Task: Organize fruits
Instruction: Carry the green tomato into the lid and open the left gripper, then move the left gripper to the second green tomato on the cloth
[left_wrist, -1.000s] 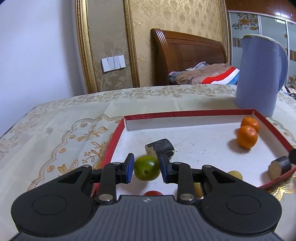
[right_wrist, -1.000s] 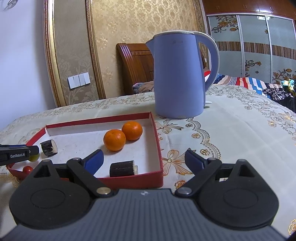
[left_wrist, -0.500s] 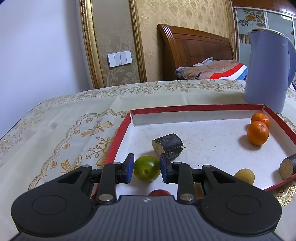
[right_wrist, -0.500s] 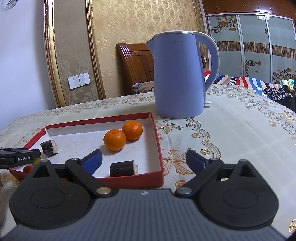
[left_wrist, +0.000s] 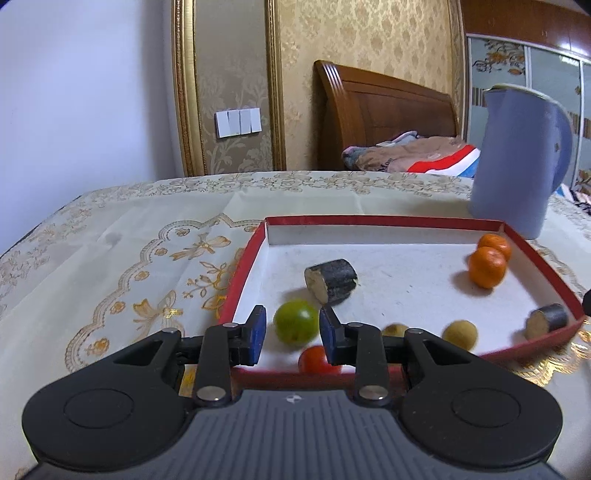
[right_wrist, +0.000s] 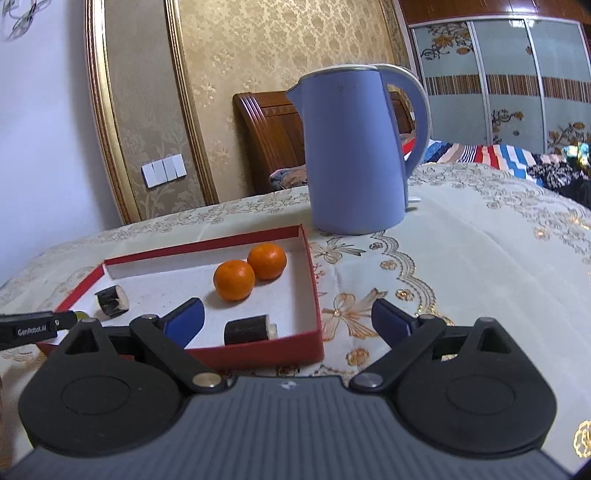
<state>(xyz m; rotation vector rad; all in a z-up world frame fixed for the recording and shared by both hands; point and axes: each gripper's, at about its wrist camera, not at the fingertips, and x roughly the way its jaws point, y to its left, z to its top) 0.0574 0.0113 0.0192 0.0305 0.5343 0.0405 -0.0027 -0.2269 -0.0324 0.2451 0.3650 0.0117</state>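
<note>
Red tray (left_wrist: 243, 266): green fruit (left_wrist: 296, 322) between left tool (left_wrist: 291, 325) pads, just released, gap visible.

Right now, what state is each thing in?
green fruit: lying in red box, ungripped.
left hand-held gripper: jaws just opening, green fruit loose between them.
right hand-held gripper: open, empty.
red box: open-topped, holding fruit.
kettle: upright, lid closed.

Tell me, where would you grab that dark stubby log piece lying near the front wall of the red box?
Probably across the round dark sides of the log piece, coming down from above with the open right gripper. It lies on its side, pale cut end facing right, close to the red box front wall, so a level approach from the front looks blocked.
</note>
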